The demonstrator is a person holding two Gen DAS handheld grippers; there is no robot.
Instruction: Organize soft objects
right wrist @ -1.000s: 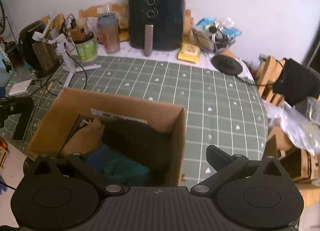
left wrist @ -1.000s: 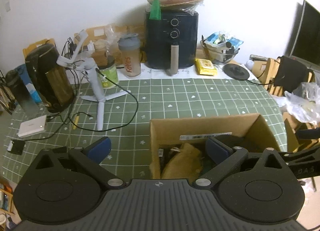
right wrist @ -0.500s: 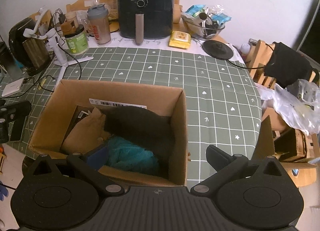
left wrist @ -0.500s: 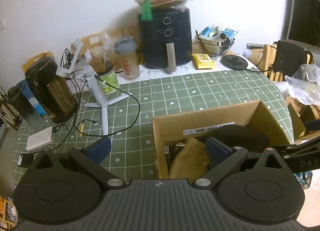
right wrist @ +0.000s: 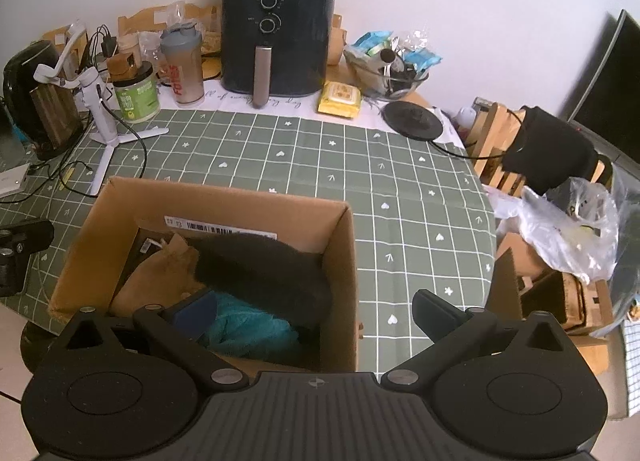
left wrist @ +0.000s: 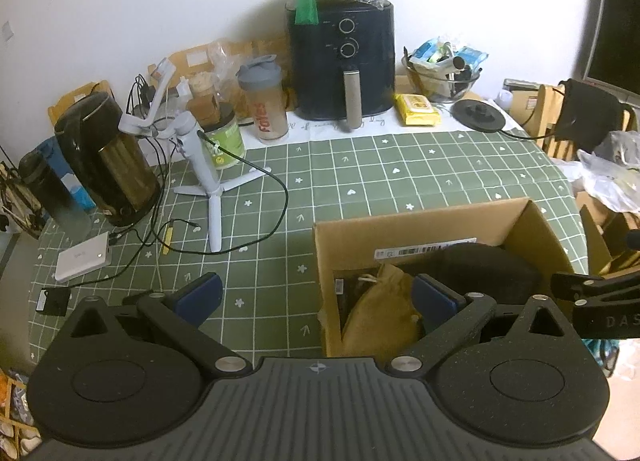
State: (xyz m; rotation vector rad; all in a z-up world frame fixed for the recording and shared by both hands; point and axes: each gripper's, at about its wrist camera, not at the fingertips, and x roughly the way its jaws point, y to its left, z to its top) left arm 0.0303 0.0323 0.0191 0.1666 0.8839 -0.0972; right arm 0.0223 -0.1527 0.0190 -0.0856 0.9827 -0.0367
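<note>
Teal fleece, a bunched cloth (right wrist: 256, 327), sits at the near end of the cardboard box (right wrist: 340, 261), tucked against a big dark furry bundle (right wrist: 264, 265) and a tan drawstring pouch (right wrist: 160, 277). All three look light and limp, my guess is they'll squash and sag rather than slide, so a pinch on a raised fold or the pouch's gathered neck should hold better than a grab at a flat face. Nothing here looks breakable.

Over the box, the right gripper (right wrist: 316, 307) hangs with its fingers spread wide and nothing between them; one blue pad (right wrist: 196, 309) is over the teal cloth, whether touching I can't tell. The left gripper (left wrist: 316, 295) is likewise wide apart and empty, straddling the box's left wall, one finger over the pouch (left wrist: 380, 309), the other over bare green checked table (left wrist: 360, 181).

Farther out, clutter lines the back edge: a black air fryer (right wrist: 276, 37), a shaker bottle (right wrist: 184, 65), a green-labelled jar (right wrist: 136, 95), a yellow packet (right wrist: 340, 99), a glass bowl (right wrist: 388, 73) of odds and ends. A white tripod (left wrist: 204, 181) and black kettle (left wrist: 108, 165) stand left, cables trailing. No loose soft things show on the table, so the sorting seems nearly done.
</note>
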